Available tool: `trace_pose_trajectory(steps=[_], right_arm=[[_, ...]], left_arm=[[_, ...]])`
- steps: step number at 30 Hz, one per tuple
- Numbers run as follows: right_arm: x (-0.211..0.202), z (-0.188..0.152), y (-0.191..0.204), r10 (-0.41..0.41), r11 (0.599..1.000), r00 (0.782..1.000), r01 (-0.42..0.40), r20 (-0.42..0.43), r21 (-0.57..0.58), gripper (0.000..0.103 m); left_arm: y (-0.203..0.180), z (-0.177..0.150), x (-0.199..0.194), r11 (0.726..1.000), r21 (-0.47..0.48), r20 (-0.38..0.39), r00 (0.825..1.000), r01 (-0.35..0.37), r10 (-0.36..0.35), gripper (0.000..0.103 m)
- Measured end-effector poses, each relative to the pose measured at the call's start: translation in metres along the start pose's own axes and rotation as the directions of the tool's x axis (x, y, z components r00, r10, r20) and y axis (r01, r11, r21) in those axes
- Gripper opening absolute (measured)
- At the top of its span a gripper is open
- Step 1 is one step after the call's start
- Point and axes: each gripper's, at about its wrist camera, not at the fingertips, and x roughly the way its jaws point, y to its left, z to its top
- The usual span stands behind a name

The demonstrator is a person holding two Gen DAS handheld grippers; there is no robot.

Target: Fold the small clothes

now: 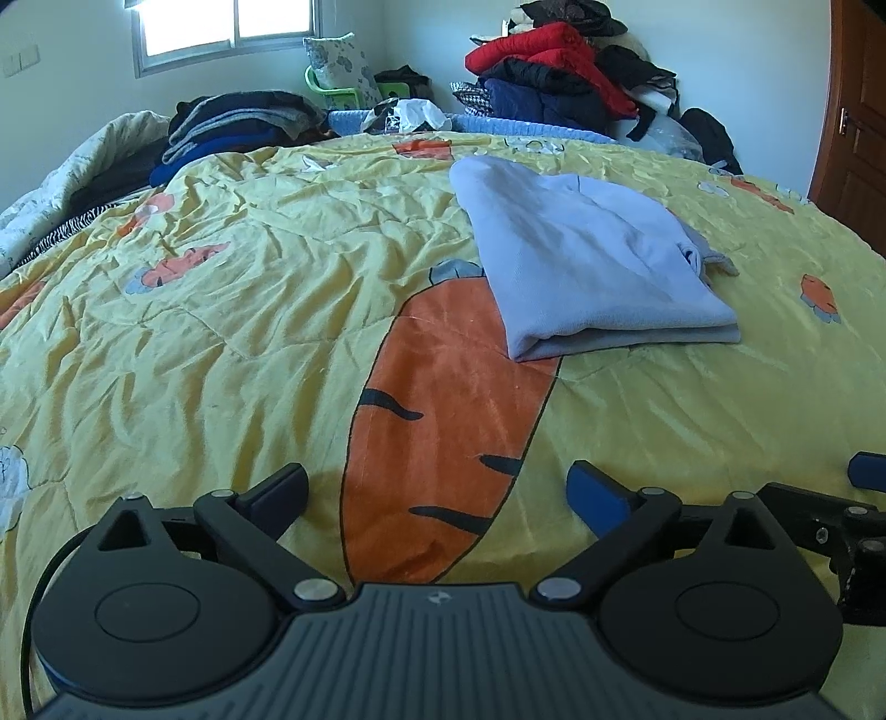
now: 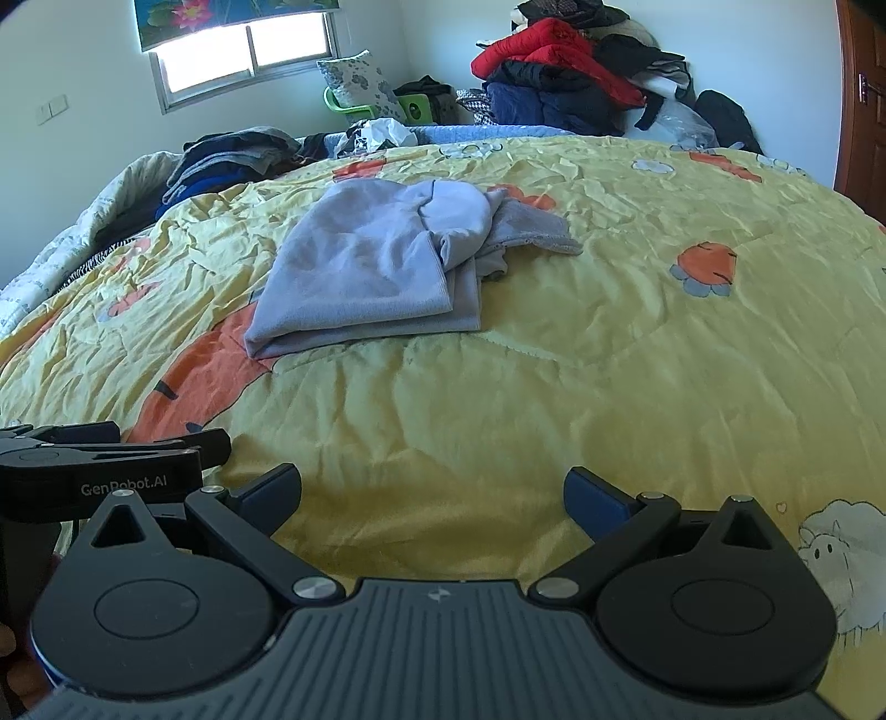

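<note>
- Open yellow quilt (image 2: 637,354) is being left between both spread-jawed grippers and the folded lilac garment (image 2: 371,271).
- The far edge is being blocked by a piled clothes heap (image 1: 559,72).
- The left margin is being occupied by stacked dark clothing (image 1: 232,127).

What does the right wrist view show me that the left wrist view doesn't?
Only the right wrist view shows the sheep print on the quilt, the flower blind over the window, and the garment's loose part spread toward the right.

Only the left wrist view shows the big carrot print nearly whole.

Both show the folded lilac garment lying on the yellow quilt, the clothes pile, and both tools, left and right, open and empty.
</note>
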Motion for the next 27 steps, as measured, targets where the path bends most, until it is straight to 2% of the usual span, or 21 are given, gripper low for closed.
trace_pose_trajectory(steps=[27], right_arm=[[-0.003, -0.009, -0.011, -0.041, 0.999, 0.999, 0.040, 0.033, 0.006, 0.102]], left_arm=[[0.002, -0.012, -0.004, 1.000, -0.012, 0.056, 0.998, -0.018, 0.019, 0.103]])
